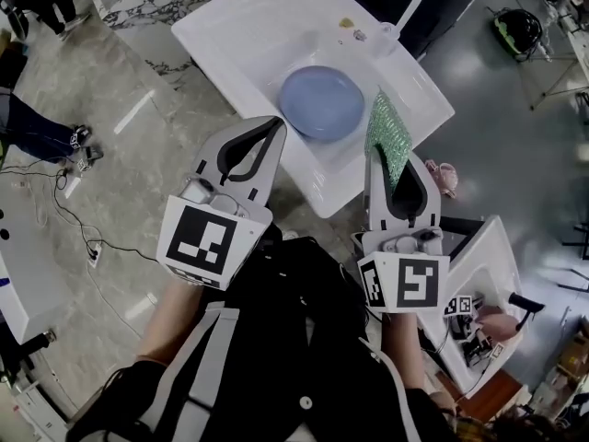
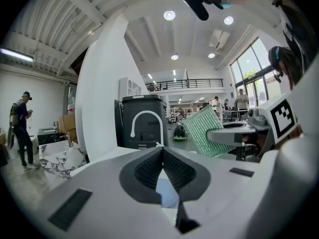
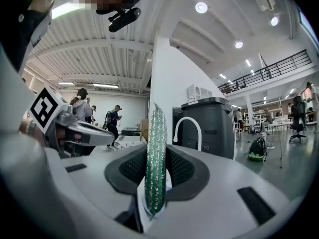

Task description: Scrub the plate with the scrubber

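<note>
A pale blue plate [image 1: 321, 101] lies in the white sink basin [image 1: 267, 35]. My right gripper [image 1: 383, 153] is shut on a green glittery scrubber [image 1: 388, 134], held upright to the right of the plate, over the sink's right rim. In the right gripper view the scrubber [image 3: 156, 158] stands edge-on between the jaws. My left gripper [image 1: 274, 125] is shut with nothing in it, its tip just short of the plate's left edge. The left gripper view shows its pads [image 2: 151, 168] pressed together and the scrubber [image 2: 207, 132] off to the right.
A white faucet [image 1: 405, 12] arches over the sink's far right corner, with a small drain fitting [image 1: 358, 34] beside it. Marble floor and cables [image 1: 74, 210] lie to the left. Another white table with a person's hand [image 1: 497, 322] is at lower right.
</note>
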Demonstrator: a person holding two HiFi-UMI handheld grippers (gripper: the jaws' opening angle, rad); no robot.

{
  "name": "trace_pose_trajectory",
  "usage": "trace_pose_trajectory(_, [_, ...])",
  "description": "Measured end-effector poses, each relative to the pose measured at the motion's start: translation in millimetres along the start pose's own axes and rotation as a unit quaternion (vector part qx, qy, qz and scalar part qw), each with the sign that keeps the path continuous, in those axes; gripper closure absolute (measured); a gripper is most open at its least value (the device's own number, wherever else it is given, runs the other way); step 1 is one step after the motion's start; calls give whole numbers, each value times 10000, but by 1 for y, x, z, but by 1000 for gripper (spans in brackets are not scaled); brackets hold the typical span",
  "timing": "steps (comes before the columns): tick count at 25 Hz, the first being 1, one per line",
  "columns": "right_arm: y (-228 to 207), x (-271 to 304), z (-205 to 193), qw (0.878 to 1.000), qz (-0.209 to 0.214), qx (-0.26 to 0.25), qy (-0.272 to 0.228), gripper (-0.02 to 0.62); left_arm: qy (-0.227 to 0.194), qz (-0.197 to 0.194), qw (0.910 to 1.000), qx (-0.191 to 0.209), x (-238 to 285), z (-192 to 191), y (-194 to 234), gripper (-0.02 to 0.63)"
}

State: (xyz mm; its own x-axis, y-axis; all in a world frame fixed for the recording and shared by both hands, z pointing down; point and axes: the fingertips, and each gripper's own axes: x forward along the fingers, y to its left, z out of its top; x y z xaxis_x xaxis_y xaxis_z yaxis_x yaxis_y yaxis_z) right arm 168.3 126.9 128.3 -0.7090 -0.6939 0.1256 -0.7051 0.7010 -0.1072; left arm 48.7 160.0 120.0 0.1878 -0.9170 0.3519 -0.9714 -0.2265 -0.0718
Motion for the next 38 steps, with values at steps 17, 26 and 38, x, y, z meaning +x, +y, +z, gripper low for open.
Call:
trace_pose_trajectory(17, [-25, 144, -6, 9916, -1215, 351, 269, 499, 307, -1313, 9889, 631, 115, 1, 103, 604])
trace_pose_trajectory(26, [26, 172, -30, 9792, -2002, -316, 94, 499, -515, -1904, 9755, 969, 112, -36, 159, 605])
trace_pose_trajectory(38, [21, 181, -38, 9591, -2810, -147, 318, 499, -404, -2616, 9615, 736, 151, -39, 177, 605])
